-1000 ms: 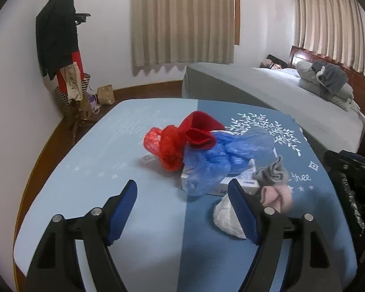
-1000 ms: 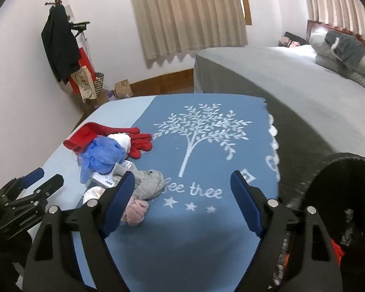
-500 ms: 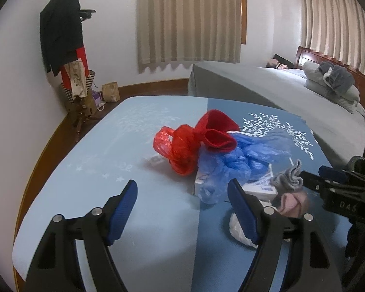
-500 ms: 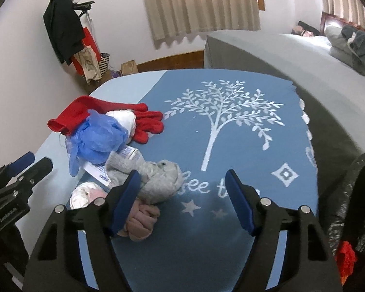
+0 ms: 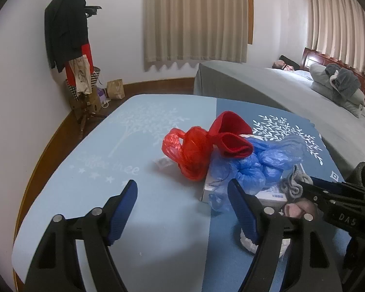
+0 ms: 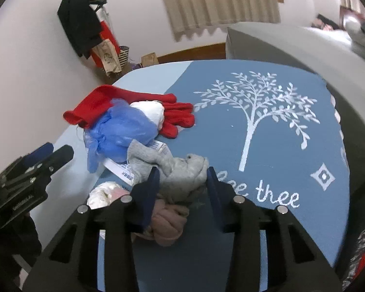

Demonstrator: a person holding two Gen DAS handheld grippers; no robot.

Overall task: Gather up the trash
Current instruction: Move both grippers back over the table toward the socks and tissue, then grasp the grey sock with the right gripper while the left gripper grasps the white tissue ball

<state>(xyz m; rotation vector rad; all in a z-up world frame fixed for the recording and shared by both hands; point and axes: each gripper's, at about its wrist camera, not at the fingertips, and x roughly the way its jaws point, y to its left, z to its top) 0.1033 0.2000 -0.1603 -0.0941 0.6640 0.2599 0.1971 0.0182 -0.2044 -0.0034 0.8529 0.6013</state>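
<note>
- The right tongs (image 6: pixel 182 180) have dropped toward the near edge of the table (image 6: pixel 292 146) since a second ago, when they hung wide above bare blue cloth. They now straddle the grey sock bundle (image 6: pixel 182 172), and their jaws are closing around it.
- Whether the pads already press the grey fabric I cannot tell; a little slack seems to remain on each side, so I judge the grip not yet made.
- The left tongs (image 5: pixel 182 206) have barely shifted. They stand wide over the pale half of the table with nothing between them.
- The pile sits where it was, near the table's near edge: red plastic bag (image 5: pixel 189 153), red glove (image 5: pixel 231 136), crumpled blue bag (image 5: pixel 253 165), white box (image 5: pixel 267 193) under it, a pink bundle (image 6: pixel 168 226) and a white wad (image 6: pixel 104 192) closest in.
- A black bag (image 6: pixel 362 243) shows at the right edge of the right view, likely where the trash goes.
- My reading: the collecting is only starting. A sock bundle seems an odd first pick, since the plastic bags look more like rubbish.
</note>
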